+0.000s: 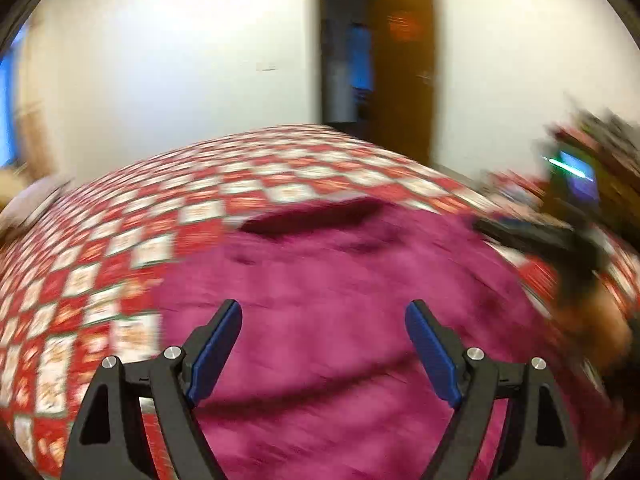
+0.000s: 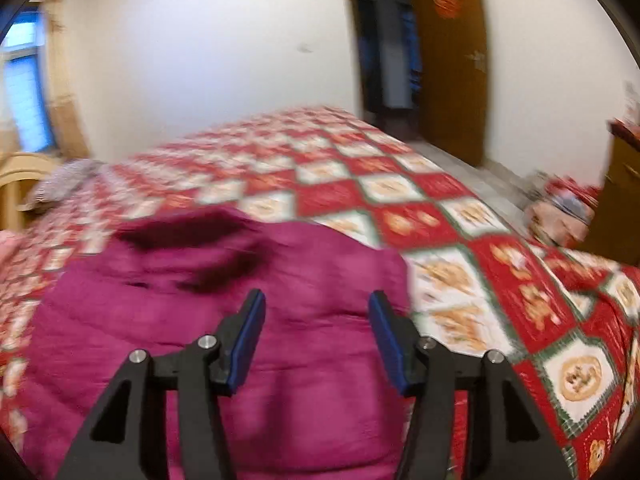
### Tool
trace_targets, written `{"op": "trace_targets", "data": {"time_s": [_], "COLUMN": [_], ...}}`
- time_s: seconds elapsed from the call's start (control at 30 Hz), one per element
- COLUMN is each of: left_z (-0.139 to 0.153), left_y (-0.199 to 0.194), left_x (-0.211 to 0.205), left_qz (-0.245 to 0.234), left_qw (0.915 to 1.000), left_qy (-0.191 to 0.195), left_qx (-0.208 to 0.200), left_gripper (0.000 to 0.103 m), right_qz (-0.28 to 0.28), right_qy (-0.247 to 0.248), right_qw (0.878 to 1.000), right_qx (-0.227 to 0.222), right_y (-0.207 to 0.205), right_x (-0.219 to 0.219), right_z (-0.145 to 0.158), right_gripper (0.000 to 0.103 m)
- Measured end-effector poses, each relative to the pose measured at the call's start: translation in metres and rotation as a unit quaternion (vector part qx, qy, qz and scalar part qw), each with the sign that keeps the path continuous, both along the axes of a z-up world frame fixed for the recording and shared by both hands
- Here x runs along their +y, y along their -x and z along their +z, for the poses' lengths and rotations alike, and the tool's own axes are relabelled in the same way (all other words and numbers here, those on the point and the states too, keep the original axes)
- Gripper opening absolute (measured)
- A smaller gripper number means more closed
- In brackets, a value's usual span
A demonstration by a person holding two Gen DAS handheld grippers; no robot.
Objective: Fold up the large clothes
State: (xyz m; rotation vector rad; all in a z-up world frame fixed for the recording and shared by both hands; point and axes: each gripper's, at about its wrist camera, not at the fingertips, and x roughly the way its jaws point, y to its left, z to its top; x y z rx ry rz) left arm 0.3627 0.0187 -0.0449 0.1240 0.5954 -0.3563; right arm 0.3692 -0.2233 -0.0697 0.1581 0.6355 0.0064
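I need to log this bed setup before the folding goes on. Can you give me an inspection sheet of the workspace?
Surface: bed with red and white checked quilt.
Job's things: magenta padded jacket lying on the quilt.
Clutter: patterned pillow at the far left; bundle beside the bed.
Grippers: left gripper open, empty; right gripper open, empty.
Cables: nothing seen.
Surroundings: white wall, open brown door, window.

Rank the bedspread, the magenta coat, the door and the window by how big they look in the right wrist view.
1. Bedspread
2. Coat, though its nearness to the camera inflates it
3. Door
4. Window, cut off by the picture's edge
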Motion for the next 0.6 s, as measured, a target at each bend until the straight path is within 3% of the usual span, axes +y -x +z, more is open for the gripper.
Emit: {"op": "trace_targets", "data": {"time_s": [0.1, 0.23, 0.33, 0.47, 0.53, 0.6], "left_z": [-0.004, -0.038, -0.067, -0.107, -0.111, -0.112], "left_y": [-0.049, -0.093, -0.091, -0.079, -0.077, -0.078], "left_x": [0.024, 0.032, 0.043, 0.059, 0.067, 0.066], "left_qz": [0.079, 0.160, 0.194, 0.208, 0.216, 0.226], "left_qw": [0.9967, 0.9854, 0.9764, 0.9707, 0.9677, 0.9648], "left_qy": [0.014, -0.024, -0.048, -0.021, 0.002, 0.002], "left_qx": [0.015, 0.051, 0.083, 0.119, 0.131, 0.135], "left_gripper": [0.084, 0.084, 0.084, 0.086, 0.086, 0.091], "right_qz": [0.081, 0.154, 0.162, 0.164, 0.176, 0.181], "right_qy": [0.013, 0.066, 0.076, 0.051, 0.059, 0.060], "right_qw": [0.997, 0.985, 0.982, 0.981, 0.978, 0.977], "right_qx": [0.004, 0.028, 0.063, 0.091, 0.096, 0.099], "right_y": [0.003, 0.000, -0.012, -0.018, -0.017, -0.018], "right_x": [0.045, 0.099, 0.106, 0.095, 0.094, 0.095], "right_z": [0.010, -0.007, -0.030, -0.051, -0.058, -0.064], "right_gripper": [0.058, 0.053, 0.051, 0.049, 0.049, 0.049]}}
